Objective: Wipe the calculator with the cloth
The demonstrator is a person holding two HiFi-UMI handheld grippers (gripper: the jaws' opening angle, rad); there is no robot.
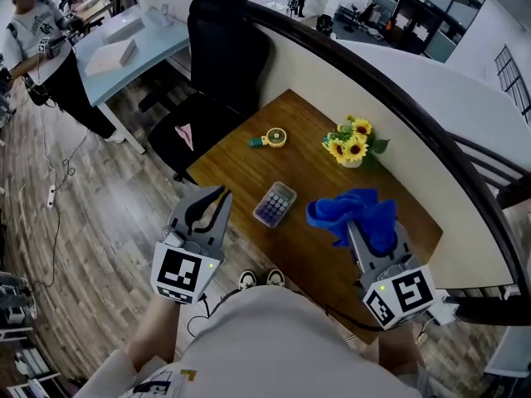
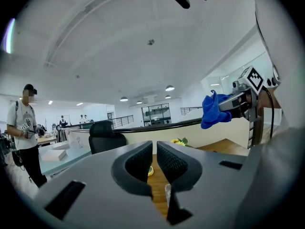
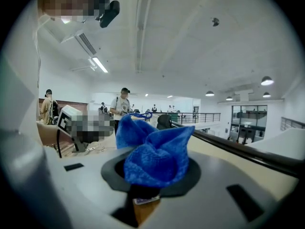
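Head view, count of items: one wooden table, one calculator, one blue cloth, one pot of sunflowers, one small round yellow item with a green end, one black office chair, and two grippers.

The calculator lies flat near the middle of the table. From it, the yellow item sits at 12 o'clock, the sunflowers at 1 o'clock, the cloth at 3 o'clock and the left gripper at 9 o'clock. Neither the cloth nor either gripper touches the calculator.

Left gripper view: the two dark pads are drawn almost together, with only a thin slit left between them. Nothing is between them and they touch nothing.

Right gripper view: the jaws of the right gripper are clamped on the cloth, which is bunched and stands up out of the grip, covering the pads. The left gripper view shows the cloth carried above the table top.

Writing: each gripper's cube bears black-and-white square markers. The print on the calculator keys is too small to read. No brand is legible.
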